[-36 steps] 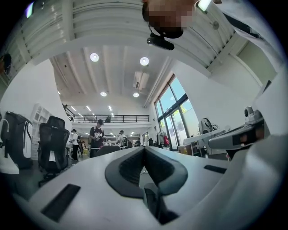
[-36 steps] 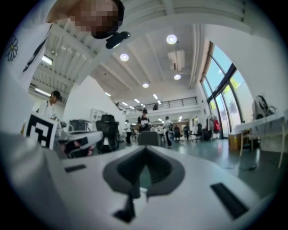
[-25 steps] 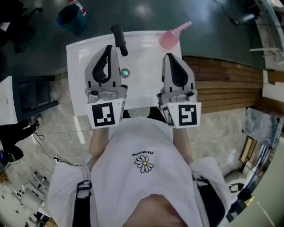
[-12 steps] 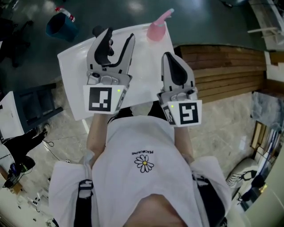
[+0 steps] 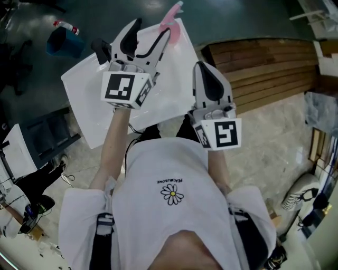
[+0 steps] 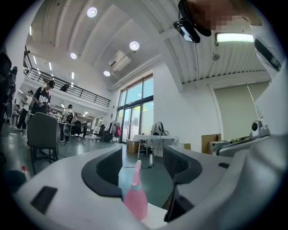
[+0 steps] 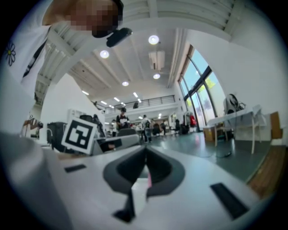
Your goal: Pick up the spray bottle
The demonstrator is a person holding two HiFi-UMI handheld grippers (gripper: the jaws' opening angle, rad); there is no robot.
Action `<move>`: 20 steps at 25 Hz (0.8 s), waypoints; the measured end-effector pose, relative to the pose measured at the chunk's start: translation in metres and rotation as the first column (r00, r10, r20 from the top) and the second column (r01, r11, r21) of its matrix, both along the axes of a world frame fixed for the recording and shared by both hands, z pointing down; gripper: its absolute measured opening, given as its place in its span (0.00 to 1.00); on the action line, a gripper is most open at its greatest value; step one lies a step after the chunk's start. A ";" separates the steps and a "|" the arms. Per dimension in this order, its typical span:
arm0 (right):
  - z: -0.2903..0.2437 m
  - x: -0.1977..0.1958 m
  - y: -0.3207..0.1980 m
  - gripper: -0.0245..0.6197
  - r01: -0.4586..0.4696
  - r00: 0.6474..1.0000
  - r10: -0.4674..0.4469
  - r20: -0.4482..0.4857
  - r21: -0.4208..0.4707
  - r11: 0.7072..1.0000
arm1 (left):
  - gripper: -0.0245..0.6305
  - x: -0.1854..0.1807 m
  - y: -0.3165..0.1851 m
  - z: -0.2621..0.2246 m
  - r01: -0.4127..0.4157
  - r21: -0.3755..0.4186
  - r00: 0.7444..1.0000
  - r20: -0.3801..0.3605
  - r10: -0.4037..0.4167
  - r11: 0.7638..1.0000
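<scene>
The pink spray bottle (image 5: 172,14) stands upright at the far edge of the white table (image 5: 90,89). My left gripper (image 5: 153,27) reaches out over the table with its jaws opening wide. In the left gripper view the bottle (image 6: 135,198) shows in the gap of the left gripper (image 6: 144,157), a little ahead of the fingertips and touched by neither pad. My right gripper (image 5: 204,66) hangs shut by the table's near right corner, holding nothing. In the right gripper view the right gripper (image 7: 145,158) shows its jaws pressed together.
A black handle-like object (image 5: 101,48) lies on the table left of my left gripper. A blue bucket (image 5: 57,41) stands on the floor beyond the table's left side. Wooden planks (image 5: 253,63) lie to the right. A dark chair (image 5: 45,132) stands at the left.
My left gripper went from shut to wide open and moved forward across the table toward the pink bottle. The right gripper stayed shut and shifted only a little.
</scene>
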State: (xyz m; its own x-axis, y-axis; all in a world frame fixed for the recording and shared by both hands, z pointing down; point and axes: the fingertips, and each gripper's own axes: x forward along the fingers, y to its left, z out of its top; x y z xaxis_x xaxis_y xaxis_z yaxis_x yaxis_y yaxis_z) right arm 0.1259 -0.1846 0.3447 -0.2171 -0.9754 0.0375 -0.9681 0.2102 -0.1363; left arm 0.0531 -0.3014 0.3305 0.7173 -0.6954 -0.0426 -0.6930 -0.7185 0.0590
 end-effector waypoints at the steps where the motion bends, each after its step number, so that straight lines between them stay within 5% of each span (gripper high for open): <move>1: 0.002 0.005 0.002 0.08 -0.009 1.000 0.009 0.003 -0.004 1.000 | 0.48 0.006 -0.004 0.004 -0.005 -0.009 1.000 0.005 0.005 1.000; 12: 0.019 0.039 0.013 0.08 -0.097 0.994 0.099 0.045 -0.039 0.994 | 0.48 0.044 -0.055 0.080 0.009 -0.147 0.987 0.162 0.015 0.989; 20: 0.031 0.050 0.013 0.08 -0.122 0.991 0.126 0.054 -0.065 0.990 | 0.48 0.057 -0.072 0.114 -0.003 -0.236 0.979 0.195 0.050 0.972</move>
State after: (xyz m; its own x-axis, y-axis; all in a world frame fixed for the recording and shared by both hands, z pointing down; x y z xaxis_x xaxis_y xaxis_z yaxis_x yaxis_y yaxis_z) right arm 0.1757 -0.1719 0.3759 -0.0981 -0.9912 0.0893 -0.9764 0.0785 -0.2013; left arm 0.1098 -0.3730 0.4450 0.7134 -0.6494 0.2634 -0.6885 -0.7196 0.0904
